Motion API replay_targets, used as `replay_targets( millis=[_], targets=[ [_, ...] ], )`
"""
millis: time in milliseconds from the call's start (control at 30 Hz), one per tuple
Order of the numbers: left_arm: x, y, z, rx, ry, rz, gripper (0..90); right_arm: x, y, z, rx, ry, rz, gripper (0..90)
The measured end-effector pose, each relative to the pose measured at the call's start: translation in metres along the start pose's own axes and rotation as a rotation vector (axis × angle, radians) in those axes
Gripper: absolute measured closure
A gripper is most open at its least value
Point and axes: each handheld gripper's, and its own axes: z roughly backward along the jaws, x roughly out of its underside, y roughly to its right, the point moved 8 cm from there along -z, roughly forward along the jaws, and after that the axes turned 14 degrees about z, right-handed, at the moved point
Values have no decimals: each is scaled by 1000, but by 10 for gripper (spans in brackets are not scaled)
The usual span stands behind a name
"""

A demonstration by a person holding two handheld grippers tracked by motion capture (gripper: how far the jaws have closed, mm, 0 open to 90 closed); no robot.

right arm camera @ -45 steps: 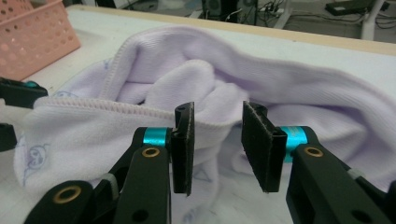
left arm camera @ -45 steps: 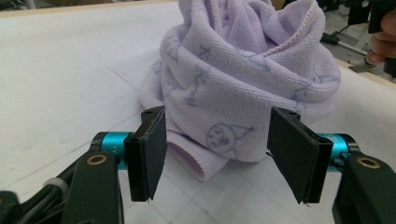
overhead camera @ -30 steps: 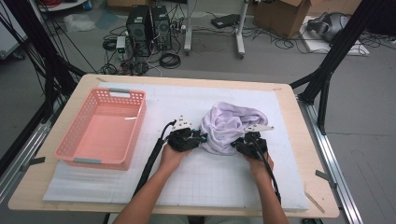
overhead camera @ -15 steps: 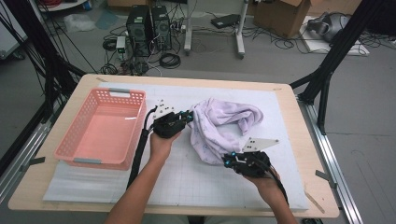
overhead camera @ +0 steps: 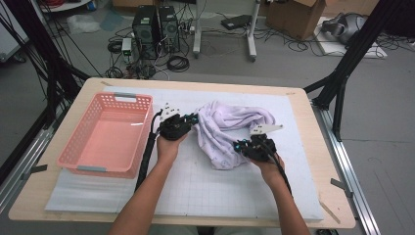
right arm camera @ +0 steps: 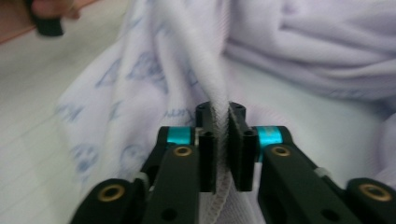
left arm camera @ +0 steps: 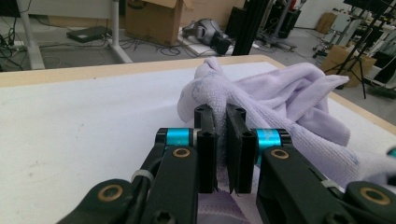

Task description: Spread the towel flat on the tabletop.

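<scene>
Left gripper (overhead camera: 188, 119) and right gripper (overhead camera: 241, 146) each clamped on towel (overhead camera: 230, 127) edge; towel bunched mid-table, spreading/folding undone; basket (overhead camera: 105, 134) at left edge holds nothing.

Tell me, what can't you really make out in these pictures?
- The blue print on the towel: blurred in the right gripper view, too small in the high view.
- The towel's full shape: bunched in folds, so its underside and most edges are hidden.
- The table under the pink basket: hidden by the basket.
- The left gripper and right gripper pads: covered by pinched cloth.
</scene>
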Motion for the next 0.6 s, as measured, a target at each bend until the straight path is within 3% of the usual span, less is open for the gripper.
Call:
replay_targets(
  millis=[67, 167, 267, 367, 433, 500, 533, 600],
  targets=[
    [3, -2, -2, -13, -14, -11, 773, -8, 17, 3, 64, 16, -14, 852],
    [8, -2, -3, -8, -48, 5, 507, -14, 47, 10, 178, 31, -48, 853],
    [9, 4, 2, 0, -68, -50, 437, -10, 76, 18, 324, 0, -74, 853],
    [7, 14, 10, 26, -69, -100, 420, 0, 96, 30, 439, -4, -151, 853],
    [7, 20, 13, 48, -72, -115, 422, 7, 104, 34, 482, 1, -206, 851],
    [12, 25, 15, 79, -92, -127, 444, 12, 104, 34, 461, 7, -261, 835],
    [16, 28, 15, 96, -111, -139, 468, 11, 102, 33, 443, 12, -271, 820],
    [27, 33, 16, 126, -167, -172, 578, 7, 98, 35, 436, 17, -237, 733]
  ],
)
